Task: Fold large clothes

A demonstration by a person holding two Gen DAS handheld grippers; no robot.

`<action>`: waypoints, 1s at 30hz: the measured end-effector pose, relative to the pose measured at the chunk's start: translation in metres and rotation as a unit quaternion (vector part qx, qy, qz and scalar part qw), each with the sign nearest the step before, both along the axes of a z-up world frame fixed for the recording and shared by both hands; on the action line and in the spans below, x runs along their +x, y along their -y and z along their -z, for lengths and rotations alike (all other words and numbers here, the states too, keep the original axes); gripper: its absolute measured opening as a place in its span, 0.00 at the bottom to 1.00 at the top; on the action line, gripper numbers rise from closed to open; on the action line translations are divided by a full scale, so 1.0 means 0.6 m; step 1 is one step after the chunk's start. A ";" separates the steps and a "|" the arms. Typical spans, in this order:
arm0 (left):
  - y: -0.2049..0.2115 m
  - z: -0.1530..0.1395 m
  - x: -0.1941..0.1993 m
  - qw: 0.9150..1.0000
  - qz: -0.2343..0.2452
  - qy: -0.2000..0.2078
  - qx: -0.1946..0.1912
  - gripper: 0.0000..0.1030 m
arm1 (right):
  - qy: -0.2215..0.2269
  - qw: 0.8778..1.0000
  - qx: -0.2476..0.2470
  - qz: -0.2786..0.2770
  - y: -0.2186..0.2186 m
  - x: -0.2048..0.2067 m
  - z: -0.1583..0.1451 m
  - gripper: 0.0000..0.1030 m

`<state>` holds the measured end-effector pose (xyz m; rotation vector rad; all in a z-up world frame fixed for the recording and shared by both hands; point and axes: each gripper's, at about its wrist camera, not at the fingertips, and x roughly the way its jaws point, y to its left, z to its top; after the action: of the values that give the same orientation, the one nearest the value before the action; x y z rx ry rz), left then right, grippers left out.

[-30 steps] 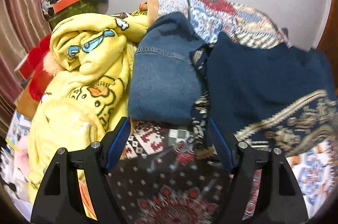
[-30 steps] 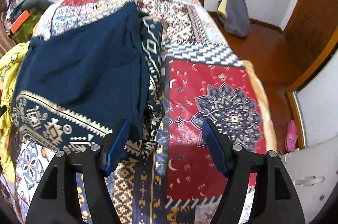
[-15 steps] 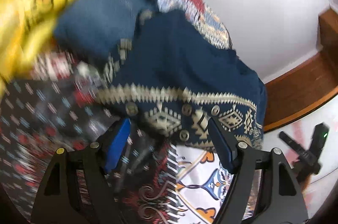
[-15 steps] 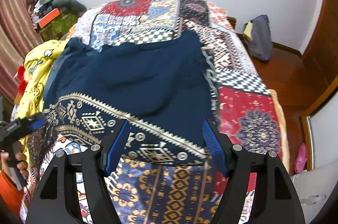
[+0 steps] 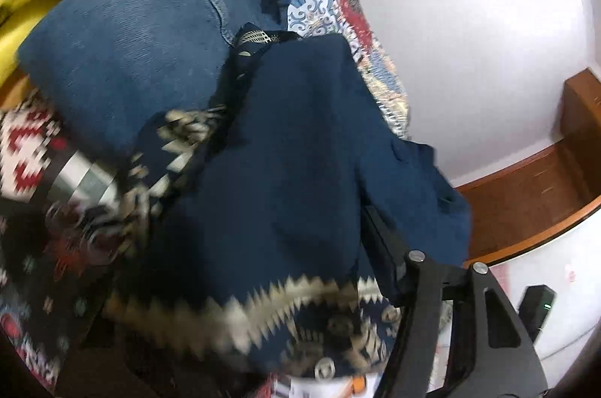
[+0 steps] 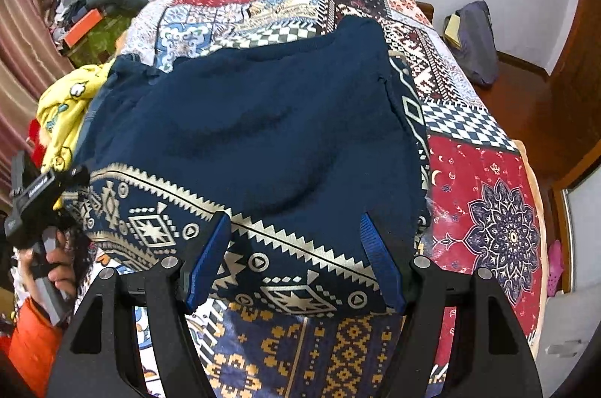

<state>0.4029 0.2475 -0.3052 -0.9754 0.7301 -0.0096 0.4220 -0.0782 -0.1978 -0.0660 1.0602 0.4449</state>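
The patchwork bedspread [image 6: 484,172] covers the whole bed. On it lies the navy garment [image 6: 263,142] with its cream patterned border, folded and spread flat, its border edge nearest the cameras. Left of the garment lies a yellow cartoon blanket [image 6: 64,105]; folded denim [image 5: 124,33] touches the garment's far left corner.

The right gripper [image 6: 296,263] hovers over the garment's border, tilted steeply down, jaws wide apart and holding nothing. The left gripper [image 6: 56,189], in a hand [image 6: 56,270], sits at the garment's left corner; its jaws are closing with fabric draped between them.
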 end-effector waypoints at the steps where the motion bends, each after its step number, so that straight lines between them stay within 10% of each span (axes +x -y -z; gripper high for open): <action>1: 0.003 -0.001 0.006 1.000 -0.005 -0.005 0.006 0.61 | -0.004 1.000 -0.002 0.001 -0.002 0.001 0.002 0.66; 8: 0.017 -0.045 -0.021 0.997 -0.031 -0.010 0.066 0.10 | -0.003 1.000 -0.006 -0.008 -0.009 -0.015 -0.011 0.66; 21: 0.028 -0.233 -0.128 0.977 -0.061 0.086 0.183 0.08 | 0.033 0.996 0.007 -0.077 -0.098 -0.056 -0.077 0.66; 30: 0.052 -0.280 -0.137 0.954 -0.035 0.100 0.279 0.08 | -0.001 0.990 0.016 -0.143 -0.229 -0.052 -0.024 0.66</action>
<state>0.3205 0.2164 -0.1371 -0.4478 0.4697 0.1520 0.3906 0.0589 -0.1833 -0.1910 1.0498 0.7219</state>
